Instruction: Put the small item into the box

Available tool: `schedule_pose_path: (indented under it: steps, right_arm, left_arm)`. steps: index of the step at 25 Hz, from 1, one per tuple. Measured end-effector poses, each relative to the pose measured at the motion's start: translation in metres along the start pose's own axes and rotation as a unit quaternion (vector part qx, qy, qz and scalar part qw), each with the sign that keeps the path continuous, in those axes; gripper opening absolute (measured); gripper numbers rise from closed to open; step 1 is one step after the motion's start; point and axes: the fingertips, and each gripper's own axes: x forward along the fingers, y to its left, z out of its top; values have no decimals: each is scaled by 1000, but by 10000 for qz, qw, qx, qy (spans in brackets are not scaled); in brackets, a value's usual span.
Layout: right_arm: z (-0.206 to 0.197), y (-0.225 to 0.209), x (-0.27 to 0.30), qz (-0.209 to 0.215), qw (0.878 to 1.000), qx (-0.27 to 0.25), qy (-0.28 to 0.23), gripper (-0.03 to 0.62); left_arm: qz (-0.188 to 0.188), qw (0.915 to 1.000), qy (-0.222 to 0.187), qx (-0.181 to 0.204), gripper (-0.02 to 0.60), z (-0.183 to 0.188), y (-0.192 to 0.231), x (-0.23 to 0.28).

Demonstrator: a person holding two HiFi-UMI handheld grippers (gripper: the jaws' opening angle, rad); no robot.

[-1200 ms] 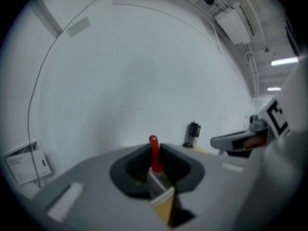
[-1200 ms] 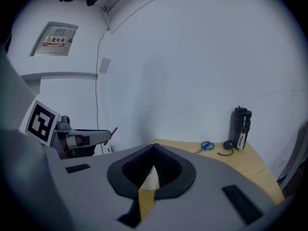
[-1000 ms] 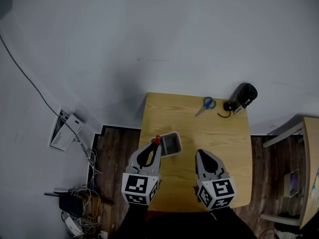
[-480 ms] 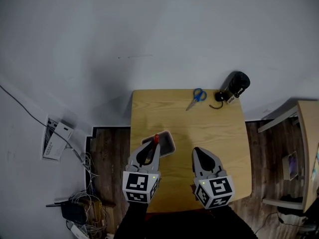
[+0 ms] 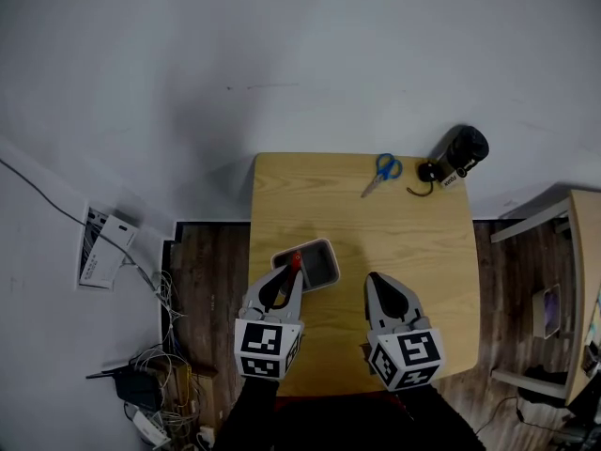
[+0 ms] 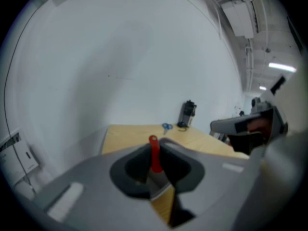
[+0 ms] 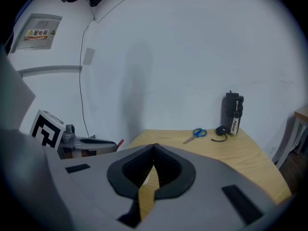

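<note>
— Since a second ago, the left gripper (image 5: 289, 274) has edged toward the box (image 5: 322, 267). Its red tip sat short of the near-left corner then; now it overlaps that rim in the head view. Other side?
— Hardly changed. The right gripper (image 5: 375, 281) is parked beside it, jaws together on nothing, tips over bare wood. The idle hand is kept clear, I'd judge.
— Big to small, then. Noted: table (image 5: 394, 224), light wood, pushed against the wall (image 5: 282, 64). The box is grey, open-topped, at the left front, within easy reach.
— Left jaws are clamped on the small red item (image 6: 154, 152), pinched low so most of it pokes past the tips. Probably held that way so it drops clean on release. Height above the rim: cannot tell.
— Surroundings?
— Pale wall, dark plank floor (image 5: 211, 280), cable tangle (image 5: 150, 383) at lower left. Along the table's far edge stand a black bottle (image 5: 462, 148) and blue-handled scissors (image 5: 380, 170), well apart from the box.
</note>
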Motion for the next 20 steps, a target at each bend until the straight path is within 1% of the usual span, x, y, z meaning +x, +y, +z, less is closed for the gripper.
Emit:
schedule_pose_path:
  steps: [13, 20]
  right_arm:
    - [-16, 11, 21, 225, 9993, -32, 305, 8]
    - [-22, 10, 24, 233, 9989, -43, 414, 8]
  left_arm:
    - [134, 9992, 360, -121, 51, -27, 11, 7]
    - [120, 9987, 481, -144, 52, -35, 11, 12]
